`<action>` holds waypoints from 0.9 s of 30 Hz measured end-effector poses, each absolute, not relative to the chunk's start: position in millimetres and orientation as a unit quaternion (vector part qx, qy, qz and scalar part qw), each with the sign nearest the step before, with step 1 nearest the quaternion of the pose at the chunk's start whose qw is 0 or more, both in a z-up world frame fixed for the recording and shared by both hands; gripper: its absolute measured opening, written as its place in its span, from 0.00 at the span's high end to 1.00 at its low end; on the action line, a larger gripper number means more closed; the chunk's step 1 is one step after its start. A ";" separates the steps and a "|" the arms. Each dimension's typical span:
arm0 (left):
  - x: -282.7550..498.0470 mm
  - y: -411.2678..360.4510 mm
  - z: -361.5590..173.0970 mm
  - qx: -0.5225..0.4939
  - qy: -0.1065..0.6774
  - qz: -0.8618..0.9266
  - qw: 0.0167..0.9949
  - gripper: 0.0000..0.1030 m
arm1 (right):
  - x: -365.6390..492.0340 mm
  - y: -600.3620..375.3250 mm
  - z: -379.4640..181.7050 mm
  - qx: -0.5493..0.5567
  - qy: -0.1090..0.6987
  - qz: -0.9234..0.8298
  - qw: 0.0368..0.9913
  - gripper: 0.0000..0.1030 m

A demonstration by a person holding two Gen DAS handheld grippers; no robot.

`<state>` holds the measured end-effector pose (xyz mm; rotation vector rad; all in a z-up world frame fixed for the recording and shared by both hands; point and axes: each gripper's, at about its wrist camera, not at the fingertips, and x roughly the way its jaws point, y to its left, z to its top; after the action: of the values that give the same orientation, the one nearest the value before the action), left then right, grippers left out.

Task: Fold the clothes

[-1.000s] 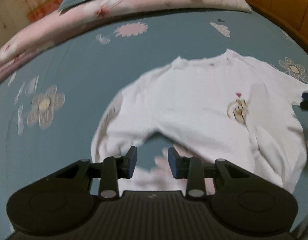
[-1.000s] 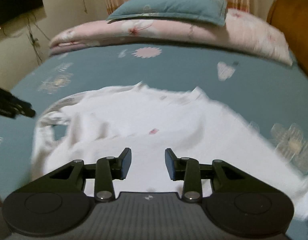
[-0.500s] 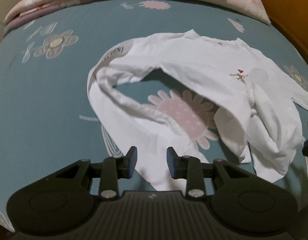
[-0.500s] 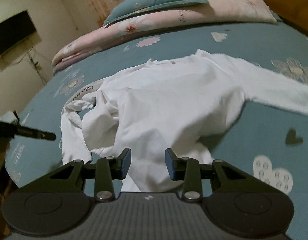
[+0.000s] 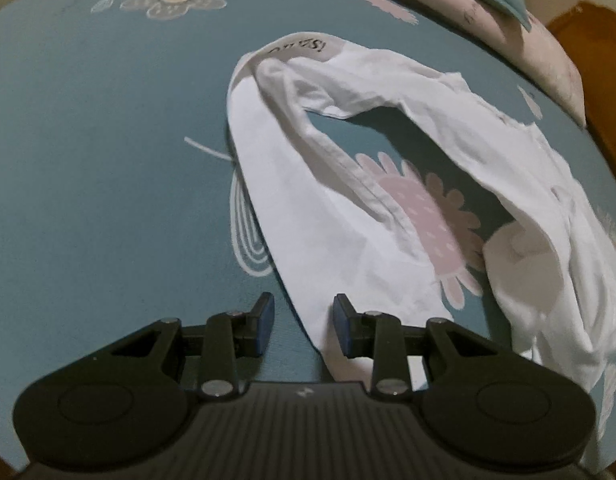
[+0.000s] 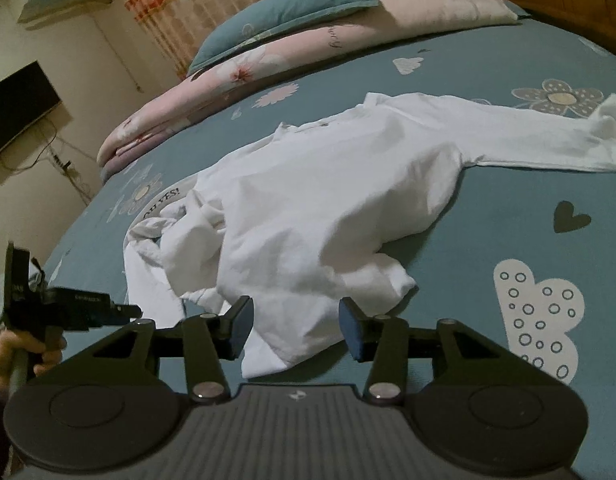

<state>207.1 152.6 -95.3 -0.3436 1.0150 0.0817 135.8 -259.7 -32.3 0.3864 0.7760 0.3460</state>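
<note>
White long-sleeved shirt [image 6: 332, 200] lies crumpled on the teal flower-print bedsheet [image 5: 87, 128], near the foot end. It is not yet spread flat. One sleeve [image 6: 548, 140] runs out straight to the right in the right wrist view; the other sleeve and the hem are bunched and looped on the opposite side, with a patch of sheet showing through the loop [image 5: 372, 132]. Pink quilt [image 6: 308, 44] and teal pillow [image 6: 283, 12] sit at the head of the bed, well apart from the shirt.

Left gripper [image 5: 303, 320]: fingers narrow but parted, nothing pinched. The end of a flat white strip of the shirt lies on the sheet between and just past the blue pads [image 5: 342, 326]; I cannot tell whether the pads touch it.

Right gripper [image 6: 295, 328]: jaws opening, at a middling gap. A hem corner [image 6: 275, 348] lies on the sheet between the fingers, not gripped.

Person's hand [image 6: 11, 356] on the left tool's handle shows at the edge of the right view.

Judgement: step in hand is the opening one, taking hold of the garment's near edge at two points in order to lay it out. Folding proper has not begun.

Next move would call for each gripper to settle lower over its cloth edge, close on a single layer, then draw the two apart so the body flattens. Risk: catching doubled fabric on the bunched side.
</note>
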 end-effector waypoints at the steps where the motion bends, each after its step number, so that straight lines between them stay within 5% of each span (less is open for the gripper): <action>1: 208.8 154.4 -96.8 -0.169 0.477 0.037 0.862 0.70 | 138.1 -259.8 -34.0 0.189 0.376 0.165 0.892 0.50; 14: 195.3 158.5 -111.6 -0.235 0.403 0.008 0.885 0.71 | 151.9 -242.4 -44.7 0.183 0.388 0.170 0.887 0.49; 18: 192.3 164.1 -111.9 -0.240 0.411 0.017 0.879 0.99 | 154.7 -236.2 -46.1 0.178 0.390 0.167 0.888 0.48; 27: 209.4 195.8 -65.1 -0.179 0.440 0.046 0.879 1.00 | 152.7 -237.2 -42.4 0.168 0.385 0.158 0.894 0.48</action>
<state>209.3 195.8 -65.1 -0.3722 0.9180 0.0955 152.7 -237.2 -42.4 0.3494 0.7980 0.3278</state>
